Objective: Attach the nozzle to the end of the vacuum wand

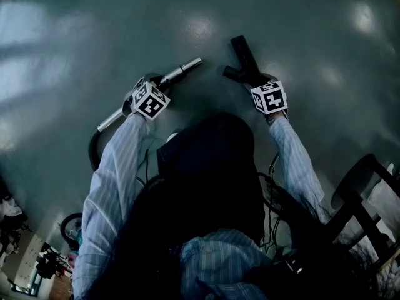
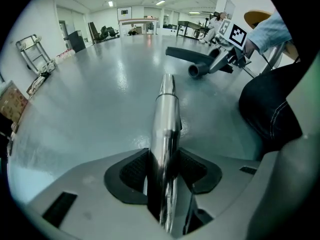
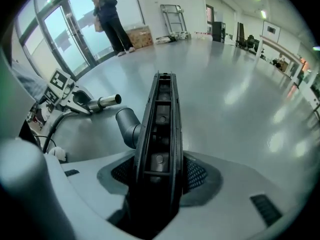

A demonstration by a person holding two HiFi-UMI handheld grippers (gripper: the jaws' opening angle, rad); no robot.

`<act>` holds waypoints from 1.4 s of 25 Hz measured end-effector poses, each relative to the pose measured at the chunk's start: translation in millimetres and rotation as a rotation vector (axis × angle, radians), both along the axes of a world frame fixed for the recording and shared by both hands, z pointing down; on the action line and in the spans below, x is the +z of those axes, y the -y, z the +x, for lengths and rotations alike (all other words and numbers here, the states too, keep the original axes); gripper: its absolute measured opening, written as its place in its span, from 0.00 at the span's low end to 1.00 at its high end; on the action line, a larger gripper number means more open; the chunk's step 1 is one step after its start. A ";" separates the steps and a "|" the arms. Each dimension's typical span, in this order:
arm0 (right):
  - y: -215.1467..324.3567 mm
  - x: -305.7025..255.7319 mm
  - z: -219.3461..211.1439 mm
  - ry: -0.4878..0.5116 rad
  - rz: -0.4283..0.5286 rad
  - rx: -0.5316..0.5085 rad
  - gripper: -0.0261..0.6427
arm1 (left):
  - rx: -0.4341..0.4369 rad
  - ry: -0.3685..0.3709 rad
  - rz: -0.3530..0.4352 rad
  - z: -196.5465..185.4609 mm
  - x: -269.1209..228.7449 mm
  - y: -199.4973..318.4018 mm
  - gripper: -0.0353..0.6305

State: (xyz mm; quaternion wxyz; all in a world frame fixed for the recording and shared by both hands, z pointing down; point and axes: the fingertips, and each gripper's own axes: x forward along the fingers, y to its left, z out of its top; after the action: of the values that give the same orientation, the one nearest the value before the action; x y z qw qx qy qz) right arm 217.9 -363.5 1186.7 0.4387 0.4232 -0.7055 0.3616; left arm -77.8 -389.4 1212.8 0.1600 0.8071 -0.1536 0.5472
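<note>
Closest in the left gripper view, the left gripper (image 2: 165, 171) is clamped on the shiny metal vacuum wand (image 2: 166, 119). Both dark pads press its sides, and the tube runs away up the middle of the frame. In the right gripper view, the right gripper (image 3: 160, 171) is closed on the black nozzle (image 3: 161, 124). The nozzle stands on edge between the pads, its ribbed underside facing the camera, and its round grey neck (image 3: 127, 124) juts toward the left of the frame.

From the head view, both parts sit on the grey floor (image 1: 75, 55) in the upper middle of the frame. The wand is left of centre and the nozzle right of centre. They are near each other but not joined.

The step in hand appears to be the grasp, with both pieces taken up and the joining not yet started. The next move likely calls for turning the nozzle's neck to face the wand's open tip, lining the two up, and pushing them together straight.

No brand or wording can be read. The only print is the black-and-white square markers on the grippers' cubes. Far off, at the upper left of the right gripper view, a person (image 3: 112, 21) stands by glass doors.
</note>
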 end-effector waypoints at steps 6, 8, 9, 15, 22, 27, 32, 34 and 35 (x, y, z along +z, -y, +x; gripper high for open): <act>52.7 -33.3 -20.0 0.003 0.131 -0.185 0.39 | 0.043 -0.033 0.024 3.8 -25.1 2.0 0.32; 66.0 -43.2 -27.8 0.009 0.162 -0.276 0.39 | 0.067 -0.047 0.033 5.6 -35.5 2.7 0.31; 71.7 -48.2 -31.0 0.011 0.174 -0.321 0.39 | 0.078 -0.052 0.036 6.5 -40.0 3.1 0.31; 91.7 -66.2 -49.8 -0.023 0.204 -0.522 0.39 | 0.094 -0.064 0.052 4.6 -50.8 3.1 0.31; 100.0 -82.0 -69.1 -0.054 0.208 -0.608 0.39 | 0.094 -0.090 0.072 8.2 -70.7 -0.1 0.31; 101.5 -91.7 -66.5 -0.061 0.223 -0.648 0.39 | 0.100 -0.096 0.093 16.3 -79.1 -3.2 0.31; 111.3 -100.0 -77.2 -0.068 0.254 -0.726 0.39 | 0.114 -0.096 0.122 12.6 -83.6 -2.6 0.31; 113.8 -103.8 -84.2 -0.066 0.266 -0.760 0.39 | 0.117 -0.098 0.132 7.5 -85.5 -2.9 0.31; 113.2 -105.7 -87.9 -0.067 0.271 -0.773 0.39 | 0.119 -0.098 0.139 4.7 -86.9 -4.8 0.31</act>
State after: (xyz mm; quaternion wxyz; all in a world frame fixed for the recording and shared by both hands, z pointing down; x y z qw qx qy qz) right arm 130.0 -476.7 1081.0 0.5052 0.1925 -0.8391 0.0599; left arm -73.0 -384.7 1125.9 0.0782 0.8496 -0.1348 0.5038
